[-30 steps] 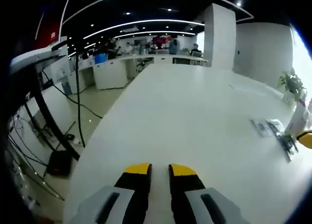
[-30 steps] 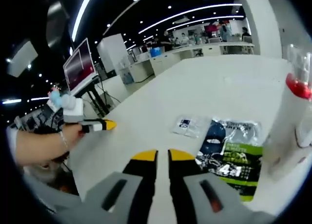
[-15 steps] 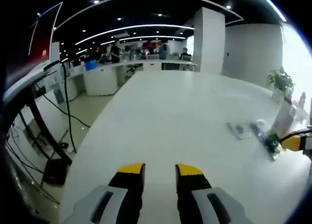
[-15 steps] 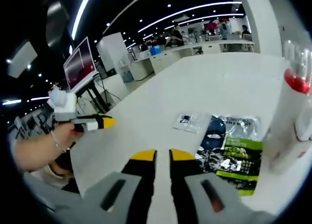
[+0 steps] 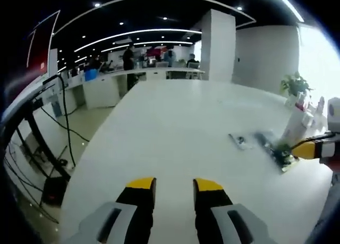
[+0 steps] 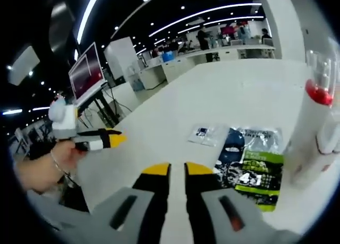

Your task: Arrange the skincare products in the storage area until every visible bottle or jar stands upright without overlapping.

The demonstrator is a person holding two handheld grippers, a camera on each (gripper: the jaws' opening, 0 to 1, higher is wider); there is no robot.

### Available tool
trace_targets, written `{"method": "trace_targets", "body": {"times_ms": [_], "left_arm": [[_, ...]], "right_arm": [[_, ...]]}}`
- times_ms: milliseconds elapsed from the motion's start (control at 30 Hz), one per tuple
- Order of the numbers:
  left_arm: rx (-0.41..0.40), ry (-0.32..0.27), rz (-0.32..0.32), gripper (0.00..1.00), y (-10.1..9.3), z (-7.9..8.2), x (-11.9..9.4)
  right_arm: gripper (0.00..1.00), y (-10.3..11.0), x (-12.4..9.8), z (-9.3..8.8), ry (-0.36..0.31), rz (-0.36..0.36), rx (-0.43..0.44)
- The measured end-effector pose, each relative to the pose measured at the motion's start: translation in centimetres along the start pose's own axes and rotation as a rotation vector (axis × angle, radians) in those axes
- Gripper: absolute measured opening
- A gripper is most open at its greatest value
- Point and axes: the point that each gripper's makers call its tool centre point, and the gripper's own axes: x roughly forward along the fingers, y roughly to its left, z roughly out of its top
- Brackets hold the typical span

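A tall white bottle point(image 6: 313, 129) with a red band and a clear cap stands upright at the right edge of the right gripper view. Beside it on the white table point(image 6: 234, 95) lie a dark and green sachet point(image 6: 254, 160) and a small clear sachet point(image 6: 204, 133). My right gripper point(image 6: 177, 169) hovers short of the sachets, jaws almost together with nothing between them. The left gripper point(image 6: 118, 139) sits far left in a person's hand point(image 6: 40, 167). In the left gripper view, my left gripper point(image 5: 174, 184) is open over bare table, well left of the sachets point(image 5: 276, 150), the bottle point(image 5: 295, 126) and the right gripper point(image 5: 298, 150).
The long white table point(image 5: 180, 116) runs far ahead. A potted plant point(image 5: 294, 84) stands at its right side, beyond the bottle. A second white container point(image 6: 332, 143) shows partly at the right edge. Desks, people and a red screen point(image 6: 85, 68) lie beyond.
The left jaws have spread wider. The left view has swung, bringing the sachets, bottle and right gripper further in. The right gripper has barely moved.
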Motion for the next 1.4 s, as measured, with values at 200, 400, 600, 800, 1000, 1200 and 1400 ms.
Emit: {"method": "trace_targets", "body": {"times_ms": [200, 400, 600, 800, 1000, 1200, 1400], "left_arm": [[-0.013, -0.009, -0.012, 0.29, -0.6, 0.8, -1.0], [0.003, -0.007, -0.026, 0.30, -1.7, 1.0, -2.6], [0.041, -0.005, -0.038, 0.30, -2.9, 1.8, -4.1], [0.108, -0.011, -0.130, 0.31, -6.5, 2.7, -5.0], [0.068, -0.046, -0.125, 0.31, -5.4, 2.2, -6.4], [-0.062, 0.026, -0.015, 0.28, 0.5, -2.0, -7.0], [-0.052, 0.070, -0.039, 0.23, 1.0, -3.2, -5.5]], "right_arm": [[0.11, 0.5, -0.8, 1.3, -0.020, 0.005, 0.002], [0.11, 0.9, -2.1, 1.5, -0.020, 0.016, -0.005], [0.11, 0.9, -3.6, 1.0, -0.017, 0.030, 0.023], [0.11, 0.2, -4.4, 1.2, -0.023, 0.014, 0.012], [0.11, 0.8, -3.8, 0.2, 0.002, 0.045, -0.023], [0.13, 2.1, -1.5, -1.7, 0.048, 0.101, -0.048], [0.16, 4.7, 1.8, -2.2, 0.102, 0.178, -0.107]]}}
